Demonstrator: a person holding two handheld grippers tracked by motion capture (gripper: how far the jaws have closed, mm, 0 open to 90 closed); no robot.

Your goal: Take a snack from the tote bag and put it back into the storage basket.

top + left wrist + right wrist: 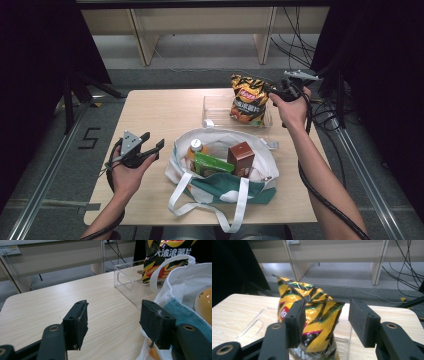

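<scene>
A white tote bag (220,170) with teal trim is lying open on the wooden tabletop (160,112), its straps trailing toward the near edge. Inside it, an orange bottle (195,148), a green packet (212,163) and a brown carton (241,156) are standing together. Black cables (295,40) are hanging down beyond the far edge.

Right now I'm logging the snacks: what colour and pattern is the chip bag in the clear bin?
The chip bag is yellow with black stripes, clearest in the right gripper view.
</scene>
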